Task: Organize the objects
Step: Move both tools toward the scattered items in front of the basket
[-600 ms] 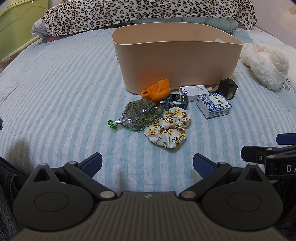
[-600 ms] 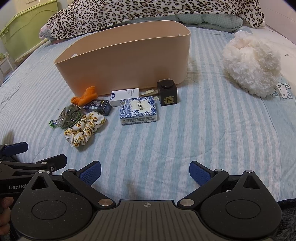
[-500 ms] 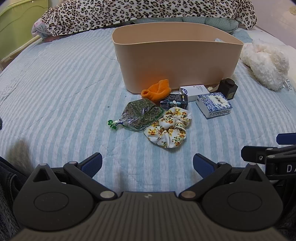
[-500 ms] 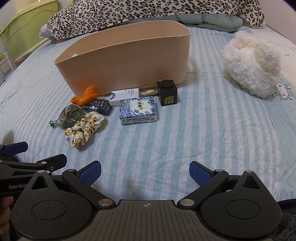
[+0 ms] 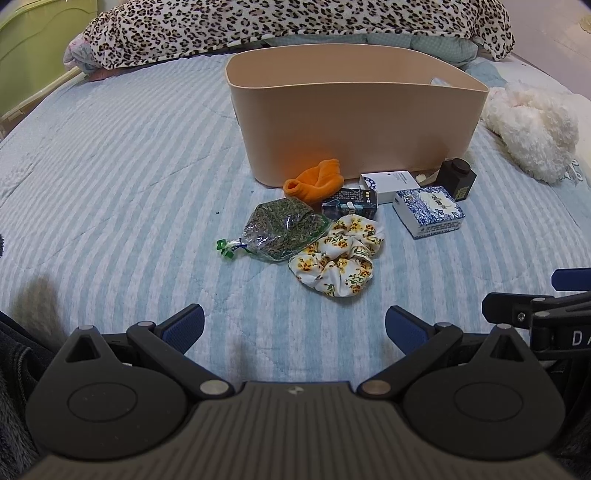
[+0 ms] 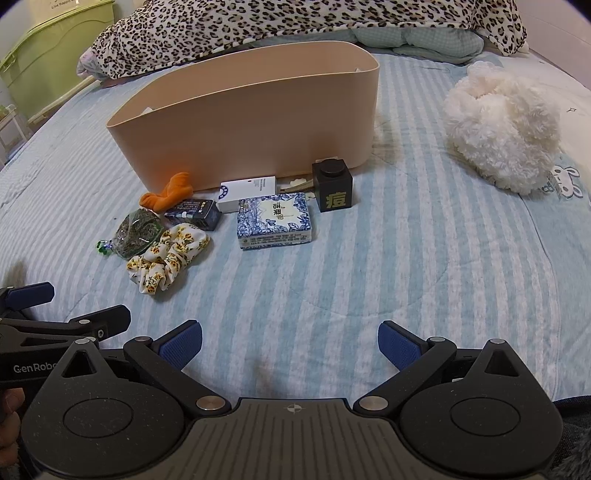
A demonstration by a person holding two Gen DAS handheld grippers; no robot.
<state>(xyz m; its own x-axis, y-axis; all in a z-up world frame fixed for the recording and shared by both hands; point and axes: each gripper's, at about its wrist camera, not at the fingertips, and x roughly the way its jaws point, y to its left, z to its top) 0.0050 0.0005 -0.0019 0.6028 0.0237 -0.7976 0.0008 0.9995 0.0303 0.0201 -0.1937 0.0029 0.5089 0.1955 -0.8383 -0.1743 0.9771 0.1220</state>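
A beige oval bin (image 5: 354, 129) (image 6: 251, 125) stands on the striped bed. In front of it lie an orange cloth (image 5: 316, 181) (image 6: 166, 194), a clear bag of dried herbs (image 5: 282, 229) (image 6: 136, 232), a floral scrunchie (image 5: 338, 260) (image 6: 168, 254), a dark small box (image 5: 349, 203) (image 6: 194, 214), a white box (image 5: 386, 182) (image 6: 245, 192), a blue-patterned box (image 5: 428, 216) (image 6: 275, 219) and a black cube bottle (image 5: 456, 179) (image 6: 332, 190). My left gripper (image 5: 294, 328) and right gripper (image 6: 290, 343) are both open and empty, well short of the objects.
A fluffy white plush (image 5: 532, 129) (image 6: 502, 125) lies to the right of the bin. A leopard-print blanket (image 5: 280, 26) (image 6: 295, 26) lies behind it. A green container (image 6: 44, 44) stands at the far left beyond the bed edge.
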